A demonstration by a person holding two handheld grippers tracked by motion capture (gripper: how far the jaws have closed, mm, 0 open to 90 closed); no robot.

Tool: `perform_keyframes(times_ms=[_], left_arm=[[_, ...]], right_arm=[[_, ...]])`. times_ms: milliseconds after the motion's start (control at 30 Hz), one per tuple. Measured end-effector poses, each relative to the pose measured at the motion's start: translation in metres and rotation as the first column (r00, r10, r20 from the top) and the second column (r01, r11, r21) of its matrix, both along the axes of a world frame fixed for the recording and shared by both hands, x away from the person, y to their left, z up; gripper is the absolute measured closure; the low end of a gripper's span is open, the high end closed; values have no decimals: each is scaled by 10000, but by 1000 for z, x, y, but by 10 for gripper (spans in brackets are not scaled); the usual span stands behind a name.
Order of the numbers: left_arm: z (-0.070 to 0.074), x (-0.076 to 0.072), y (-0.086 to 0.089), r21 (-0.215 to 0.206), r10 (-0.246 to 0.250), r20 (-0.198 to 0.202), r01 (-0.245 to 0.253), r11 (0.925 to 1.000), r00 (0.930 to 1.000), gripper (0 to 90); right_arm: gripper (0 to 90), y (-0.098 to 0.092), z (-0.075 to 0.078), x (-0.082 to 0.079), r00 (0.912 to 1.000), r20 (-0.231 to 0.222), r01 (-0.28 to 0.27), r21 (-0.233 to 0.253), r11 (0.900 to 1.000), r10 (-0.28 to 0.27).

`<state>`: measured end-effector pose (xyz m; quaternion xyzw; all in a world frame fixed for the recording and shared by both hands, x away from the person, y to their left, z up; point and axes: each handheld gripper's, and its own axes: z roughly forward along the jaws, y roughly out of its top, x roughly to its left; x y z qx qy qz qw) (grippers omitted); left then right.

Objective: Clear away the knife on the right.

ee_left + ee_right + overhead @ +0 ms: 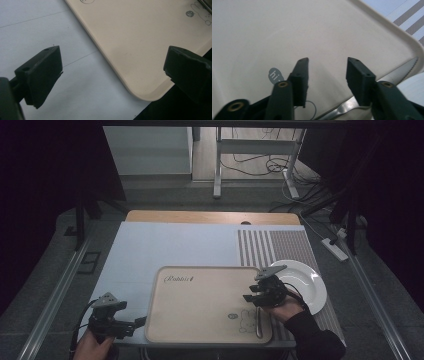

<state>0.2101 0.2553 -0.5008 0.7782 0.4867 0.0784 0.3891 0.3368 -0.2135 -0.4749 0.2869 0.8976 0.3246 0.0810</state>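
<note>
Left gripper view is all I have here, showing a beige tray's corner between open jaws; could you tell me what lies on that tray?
Observer: A silver table knife lies along the beige plastic tray's right edge.
Operator: Where is the other gripper, please?
Observer: The right gripper hovers open over the tray, above that knife.
Operator: Anything beside the tray?
Observer: A round white plate sits to its right, on a striped mat.

Tray (pixel 200 305) on table's near middle, knife (pixel 258 322) in its right edge, plate (pixel 305 282) right.
</note>
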Motion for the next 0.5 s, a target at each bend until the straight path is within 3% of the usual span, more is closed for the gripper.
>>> perform_keyframes(times_ms=[267, 500], left_arm=[[0, 0, 0, -44, -196, 44, 196, 9998, 9998, 43], [0, 0, -1, 31, -233, 63, 233, 9997, 9997, 28]], right_arm=[[291, -7, 8, -3, 9986, 127, 517, 415, 9978, -523], [146, -18, 7, -4, 9956, 30, 931, 884, 9917, -937]])
